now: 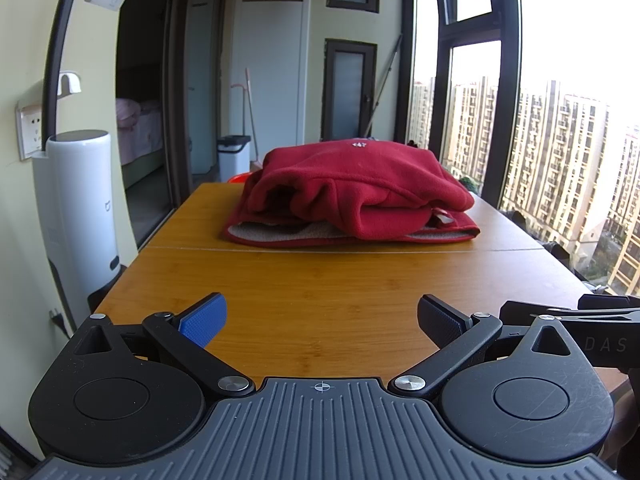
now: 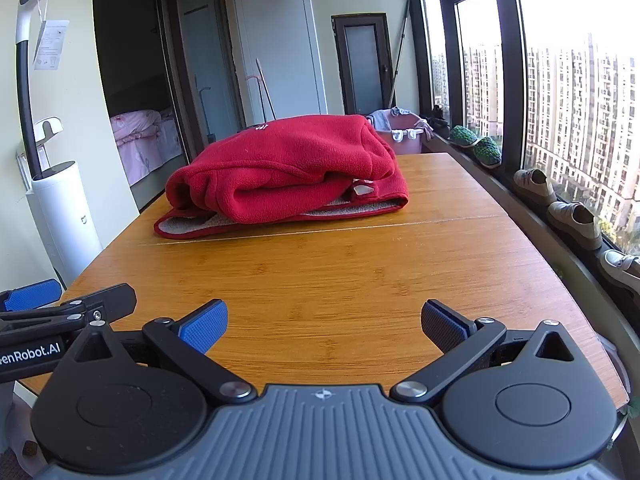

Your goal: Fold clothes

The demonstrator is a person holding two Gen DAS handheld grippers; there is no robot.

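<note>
Left wrist view: left gripper [image 1: 322, 322] held level above the near table [image 1: 320, 292] edge, jaws spread wide, empty. Folded red fleece [image 1: 352, 192] lies well ahead, centred.

Right wrist view: right gripper [image 2: 324, 324] level, jaws equally wide, touching nothing. Fleece [image 2: 284, 176] sits ahead, slightly left.

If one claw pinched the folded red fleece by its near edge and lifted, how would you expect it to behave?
The red fleece would probably flop and unfold, since its soft layers lie loosely stacked. It looks bulky yet likely light. Pushed across the smooth wooden table, it may slide, though the top layers might bunch first.
</note>
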